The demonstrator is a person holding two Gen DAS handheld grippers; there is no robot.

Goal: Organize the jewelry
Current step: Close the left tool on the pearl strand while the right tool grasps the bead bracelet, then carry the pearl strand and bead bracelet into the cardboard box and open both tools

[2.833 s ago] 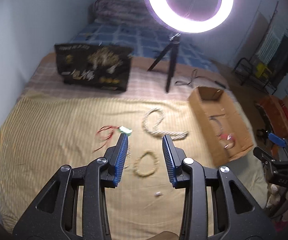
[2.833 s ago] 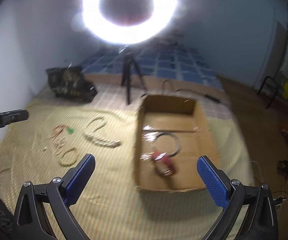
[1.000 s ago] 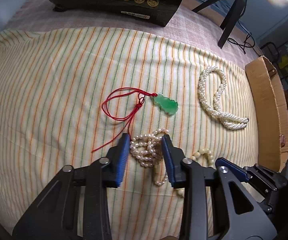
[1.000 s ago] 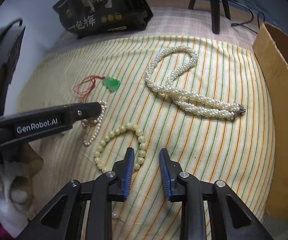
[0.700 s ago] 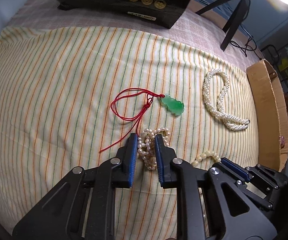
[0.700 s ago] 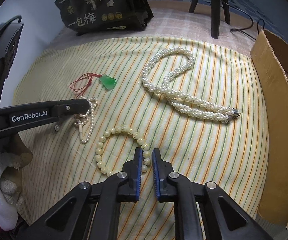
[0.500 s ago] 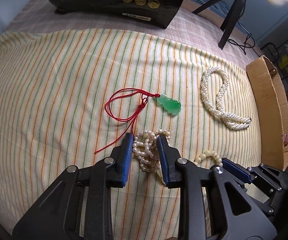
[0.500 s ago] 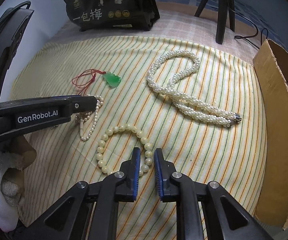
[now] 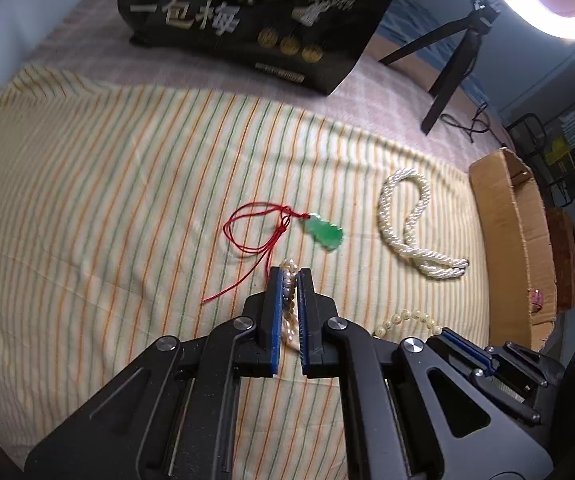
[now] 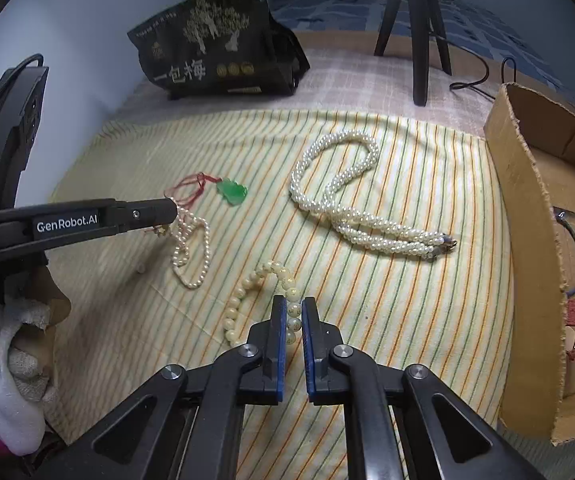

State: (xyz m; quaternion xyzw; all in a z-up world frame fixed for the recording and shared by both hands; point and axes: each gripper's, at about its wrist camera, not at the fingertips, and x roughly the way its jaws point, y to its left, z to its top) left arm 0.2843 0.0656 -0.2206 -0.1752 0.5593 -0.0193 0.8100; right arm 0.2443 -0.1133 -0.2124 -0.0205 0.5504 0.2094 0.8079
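The left gripper (image 9: 290, 276) clamps a thin pearl strand (image 10: 191, 248) dangling over the striped cloth (image 9: 87, 200); the right gripper (image 10: 294, 305) pinches a round-beaded cream bracelet (image 10: 247, 288) beside a cardboard box (image 10: 527, 240).

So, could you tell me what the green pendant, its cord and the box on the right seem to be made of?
Green pendant: looks like polished jade or glass, being glossy and translucent; the frames leave open which. Red cord: thin braided thread, with a knot by the pendant. Box: plain brown corrugated cardboard, matte, with a rough cut edge.
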